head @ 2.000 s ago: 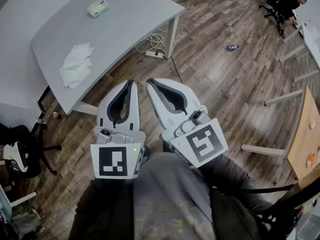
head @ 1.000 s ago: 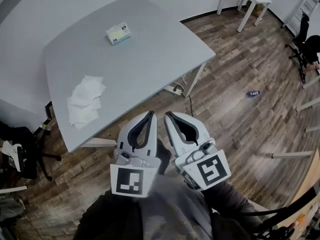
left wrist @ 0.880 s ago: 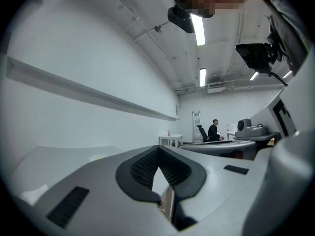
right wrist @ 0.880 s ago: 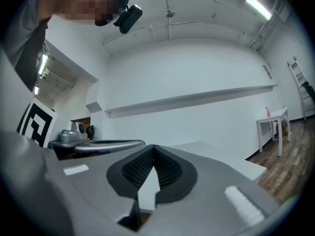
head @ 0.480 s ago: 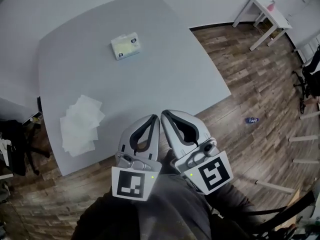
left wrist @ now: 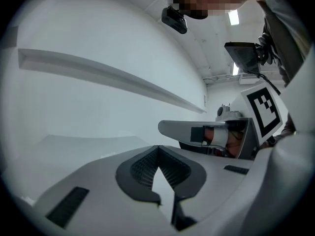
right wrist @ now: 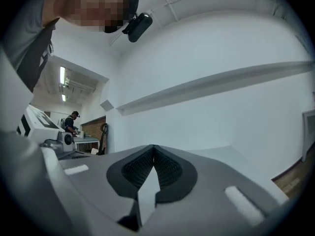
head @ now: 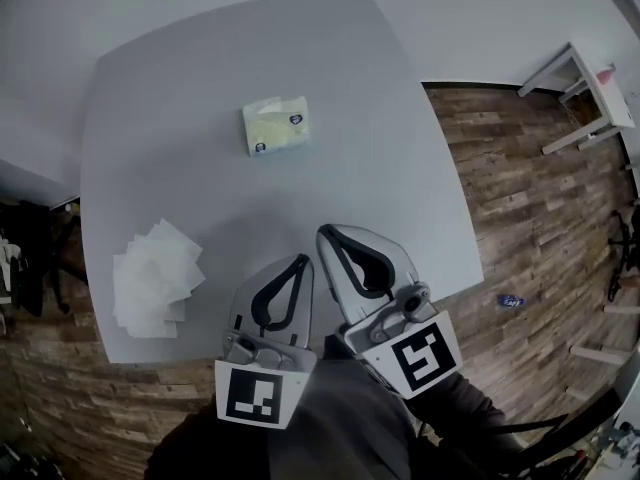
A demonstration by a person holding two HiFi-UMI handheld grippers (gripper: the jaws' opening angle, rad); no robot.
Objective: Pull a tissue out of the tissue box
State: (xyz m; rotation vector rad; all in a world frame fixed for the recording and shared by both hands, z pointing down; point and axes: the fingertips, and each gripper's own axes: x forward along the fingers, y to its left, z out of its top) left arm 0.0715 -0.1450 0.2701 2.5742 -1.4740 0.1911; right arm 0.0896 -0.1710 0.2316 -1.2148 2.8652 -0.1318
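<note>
Since two seconds ago the whole scene has swung round in the head view: the grey table, which sat off in the upper left with wooden floor under my tools, now fills the upper middle of the frame, and both grippers have come in over its near edge. The tissue box has slid from the far upper left to just left of centre in the upper part of the frame; it lies flat on the table, well apart from either gripper. A loose heap of white tissues lies at the left edge of the table, nearer to me than the box. The left gripper has its jaws together at the tips with nothing between them, and the right gripper is likewise closed and empty, the two side by side and pointing towards the box. I judge this as the approach, with no pull begun. Next I would need to carry on towards the box, open one pair of jaws above its top slot and pinch the tissue there, perhaps steadying the box with the other. The box is pale green with a small dark mark on top that I cannot read; the only other print is the black-and-white square pattern on each gripper's cube.
</note>
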